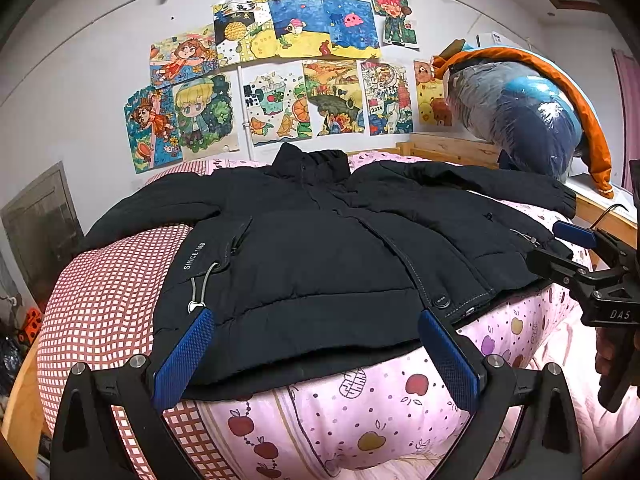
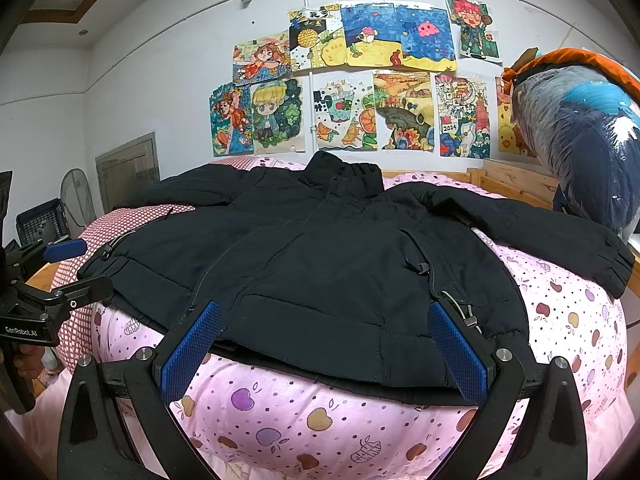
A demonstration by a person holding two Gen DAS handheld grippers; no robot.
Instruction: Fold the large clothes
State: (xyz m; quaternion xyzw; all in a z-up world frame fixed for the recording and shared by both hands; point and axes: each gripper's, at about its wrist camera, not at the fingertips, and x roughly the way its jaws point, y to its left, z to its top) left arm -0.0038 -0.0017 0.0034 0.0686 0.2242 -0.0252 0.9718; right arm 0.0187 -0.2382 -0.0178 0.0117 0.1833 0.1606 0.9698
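Black padded jacket spread flat, front up, on a bed with pink fruit-print bedding, collar towards the wall, both sleeves stretched out sideways, hem at the near edge of the mattress. White "SINCE 1988" lettering and an elastic drawcord near the hem on one side, a snap button by the zip at the bottom front. Red-and-white checked cover under the sleeve on that side.

Left claw spread wide, blue pads just above the hem, gripping nothing. Right claw likewise wide apart over the hem at the other half, holding nothing. Each handheld device visible at the edge of the other's view.

Beyond: coloured drawings taped to the wall, a plastic-wrapped bundle with orange fabric draped over it on the wooden bed frame
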